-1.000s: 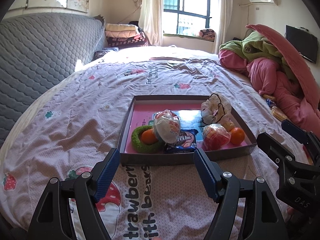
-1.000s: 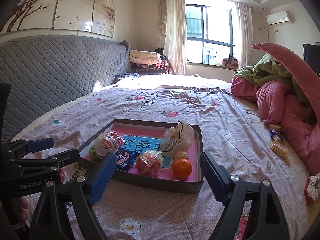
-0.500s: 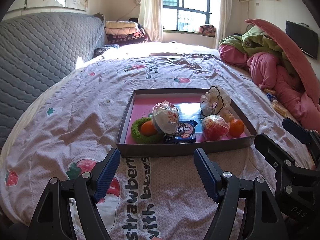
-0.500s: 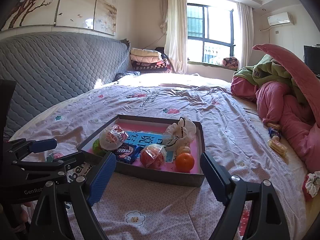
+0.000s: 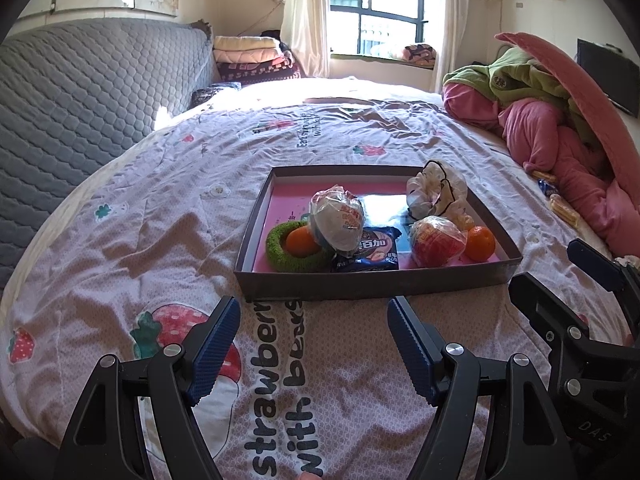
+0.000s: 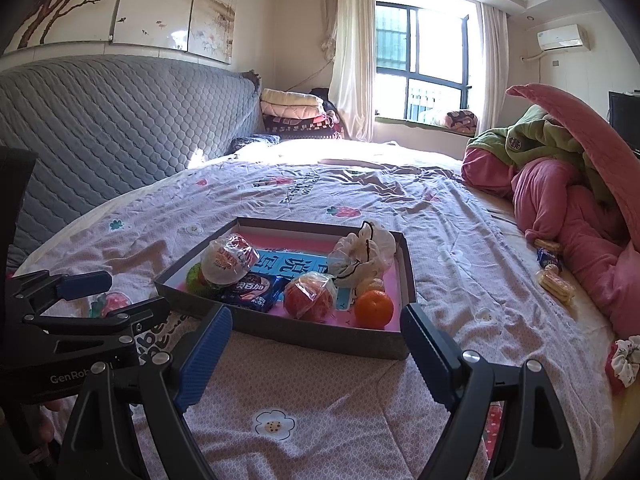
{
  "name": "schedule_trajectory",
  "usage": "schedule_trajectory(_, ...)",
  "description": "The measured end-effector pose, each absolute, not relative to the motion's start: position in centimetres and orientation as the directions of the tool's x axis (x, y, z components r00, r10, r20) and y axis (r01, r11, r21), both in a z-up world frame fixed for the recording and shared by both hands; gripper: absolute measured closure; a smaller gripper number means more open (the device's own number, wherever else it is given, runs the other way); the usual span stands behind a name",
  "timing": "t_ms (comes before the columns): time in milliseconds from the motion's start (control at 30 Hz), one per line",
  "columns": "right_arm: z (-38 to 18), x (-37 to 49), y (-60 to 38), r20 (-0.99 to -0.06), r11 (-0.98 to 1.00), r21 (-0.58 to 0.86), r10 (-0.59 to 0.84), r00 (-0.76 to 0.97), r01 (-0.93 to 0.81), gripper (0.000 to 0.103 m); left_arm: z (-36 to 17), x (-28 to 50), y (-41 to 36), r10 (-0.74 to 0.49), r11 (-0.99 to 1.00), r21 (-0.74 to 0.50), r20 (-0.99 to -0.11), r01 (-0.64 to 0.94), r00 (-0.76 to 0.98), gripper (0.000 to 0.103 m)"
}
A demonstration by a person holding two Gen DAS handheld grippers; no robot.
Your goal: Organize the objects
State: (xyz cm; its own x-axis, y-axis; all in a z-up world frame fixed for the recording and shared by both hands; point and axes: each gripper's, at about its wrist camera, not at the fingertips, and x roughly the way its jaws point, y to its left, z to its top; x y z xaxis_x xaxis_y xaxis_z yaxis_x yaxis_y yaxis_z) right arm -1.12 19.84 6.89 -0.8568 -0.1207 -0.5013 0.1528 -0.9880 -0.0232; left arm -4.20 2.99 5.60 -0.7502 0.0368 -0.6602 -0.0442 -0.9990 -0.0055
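A shallow dark box with a pink floor sits on the bed; it also shows in the right wrist view. In it lie a green ring around an orange, a wrapped white bun, a dark snack pack, a wrapped red fruit, another orange and a white scrunchie. My left gripper is open and empty, short of the box. My right gripper is open and empty before the box's near wall.
Loose snack packs and a scrunchie lie on the bedspread at the right, by a heap of pink and green bedding. A grey padded headboard runs along the left. Folded blankets are stacked at the far end.
Both grippers have drawn back a little from the box and risen slightly. Both stay open and empty. The things in the box have not moved.
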Motion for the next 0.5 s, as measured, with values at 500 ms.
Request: schedule_trajectory(500,4.7,-0.6,19.8,-0.549,-0.991,0.013,-0.117,-0.828,0.132,0.017,2.5,-4.1,3.1,0.052,-0.999,-0.022,-0.685,-0.050,-0.727,0.026)
